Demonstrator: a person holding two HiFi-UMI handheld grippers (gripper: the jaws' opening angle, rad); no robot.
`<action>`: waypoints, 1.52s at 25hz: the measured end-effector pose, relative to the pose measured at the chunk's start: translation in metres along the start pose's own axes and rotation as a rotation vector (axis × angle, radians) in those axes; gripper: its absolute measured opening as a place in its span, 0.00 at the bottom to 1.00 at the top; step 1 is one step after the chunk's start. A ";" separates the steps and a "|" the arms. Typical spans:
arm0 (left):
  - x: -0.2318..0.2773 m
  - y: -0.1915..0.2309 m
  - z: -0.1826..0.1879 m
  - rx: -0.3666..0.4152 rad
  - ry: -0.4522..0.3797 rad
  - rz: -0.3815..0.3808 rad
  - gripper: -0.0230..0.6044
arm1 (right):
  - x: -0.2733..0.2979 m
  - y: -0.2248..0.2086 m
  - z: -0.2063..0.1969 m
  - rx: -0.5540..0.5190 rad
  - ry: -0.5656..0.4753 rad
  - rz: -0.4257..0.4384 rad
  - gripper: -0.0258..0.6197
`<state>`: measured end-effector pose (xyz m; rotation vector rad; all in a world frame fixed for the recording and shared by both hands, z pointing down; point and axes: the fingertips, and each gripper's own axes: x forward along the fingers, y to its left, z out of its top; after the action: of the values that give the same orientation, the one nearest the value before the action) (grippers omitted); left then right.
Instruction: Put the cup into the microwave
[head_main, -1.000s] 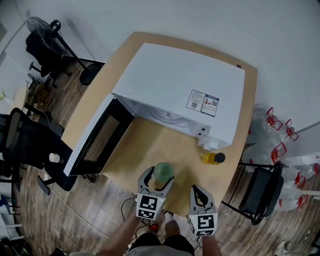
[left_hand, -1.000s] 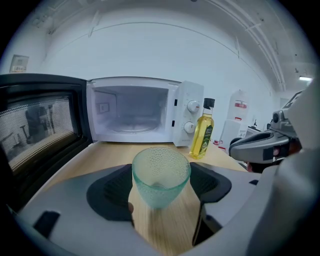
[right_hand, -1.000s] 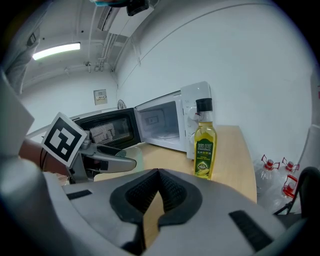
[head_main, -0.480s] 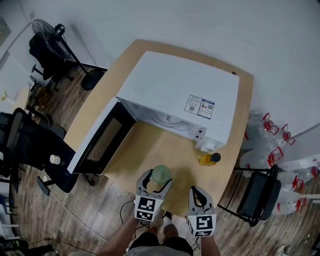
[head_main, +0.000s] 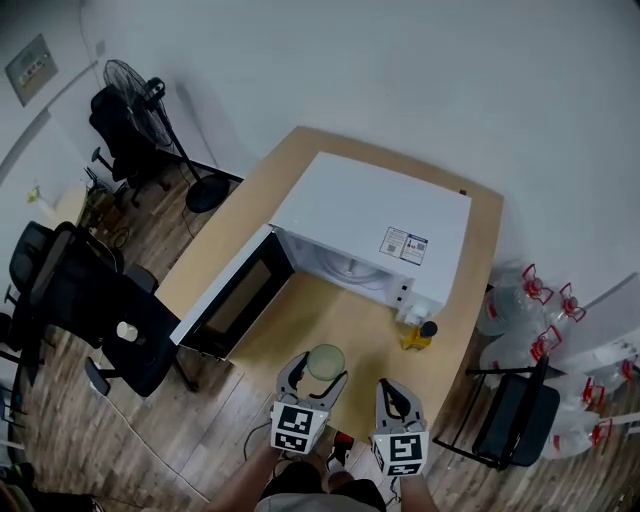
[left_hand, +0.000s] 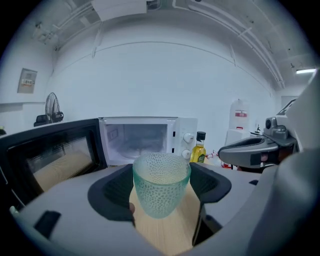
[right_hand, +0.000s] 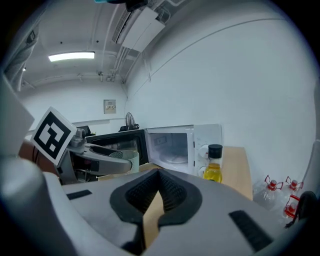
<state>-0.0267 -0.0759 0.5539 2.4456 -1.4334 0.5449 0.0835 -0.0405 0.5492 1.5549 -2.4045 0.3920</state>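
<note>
Across the bench (head_main: 322, 312) the microwave (head_main: 372, 215) stands open; with the cup (left_hand: 161, 182) clasped in our left gripper (head_main: 320, 368) at the near edge and our right gripper (right_hand: 159, 194) narrowed to an empty slit, we judge a level carry into the cavity comes next.

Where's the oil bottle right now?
Head view: the oil bottle stands on the table by the microwave's front right corner, ahead of the right hand-held gripper.

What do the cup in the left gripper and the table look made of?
The cup: likely glass, pale green and see-through, with a dimpled surface; clear plastic can't be ruled out.
The table: light wood or wood-look laminate, matte, with faint grain.
</note>
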 end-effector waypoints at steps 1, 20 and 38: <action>-0.004 0.001 0.005 0.000 -0.010 0.004 0.62 | -0.001 0.002 0.005 -0.005 -0.010 0.002 0.06; -0.023 0.036 0.070 0.038 -0.131 -0.020 0.62 | 0.024 0.011 0.075 -0.069 -0.121 -0.047 0.06; 0.088 0.096 0.075 0.048 -0.075 -0.152 0.62 | 0.122 -0.014 0.074 0.010 -0.067 -0.150 0.06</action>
<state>-0.0576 -0.2206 0.5275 2.6112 -1.2608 0.4646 0.0427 -0.1753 0.5242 1.7658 -2.3172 0.3263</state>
